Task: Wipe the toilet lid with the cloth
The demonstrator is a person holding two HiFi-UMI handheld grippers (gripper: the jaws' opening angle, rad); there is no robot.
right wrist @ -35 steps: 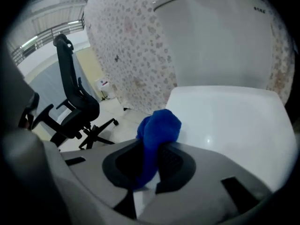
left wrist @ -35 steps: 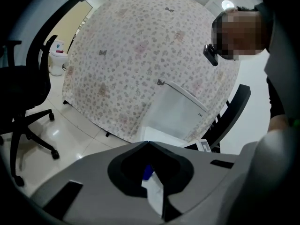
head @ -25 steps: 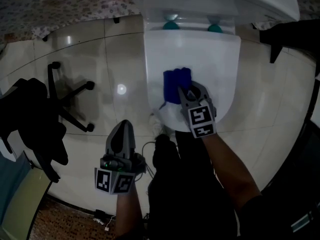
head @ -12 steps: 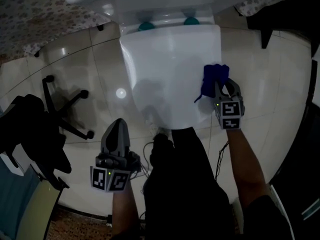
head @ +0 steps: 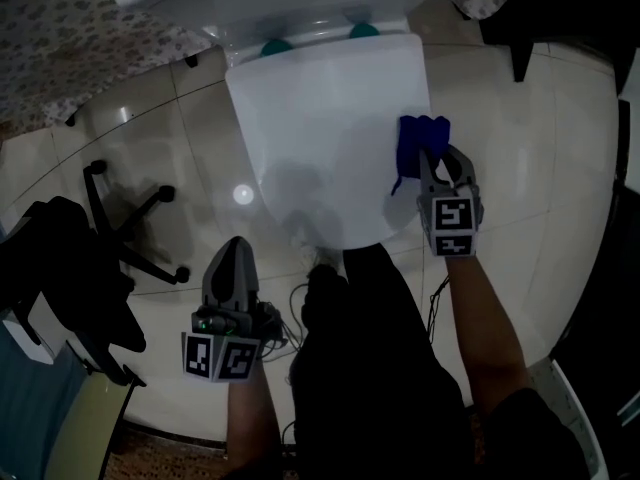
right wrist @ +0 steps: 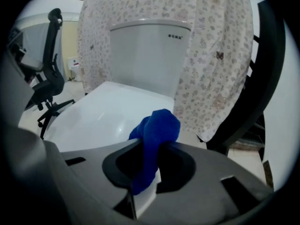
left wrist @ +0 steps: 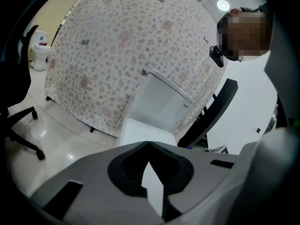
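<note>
Nearby, office chair (head: 130, 223) left of toilet lid (head: 320, 138); right tool (head: 437, 160) tight on blue cloth (head: 418, 136), left tool (head: 238, 242) closed, empty.

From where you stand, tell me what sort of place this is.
Likely a staged bathroom in an office or lab: a white toilet, lid closed, on glossy tiles, yet an office chair stands nearby and floral sheeting hangs behind.

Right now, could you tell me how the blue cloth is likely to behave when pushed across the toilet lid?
Probably floppy: the cloth bunches and droops where the right gripper pinches it. It may slide easily, since the lid looks glossy.
</note>
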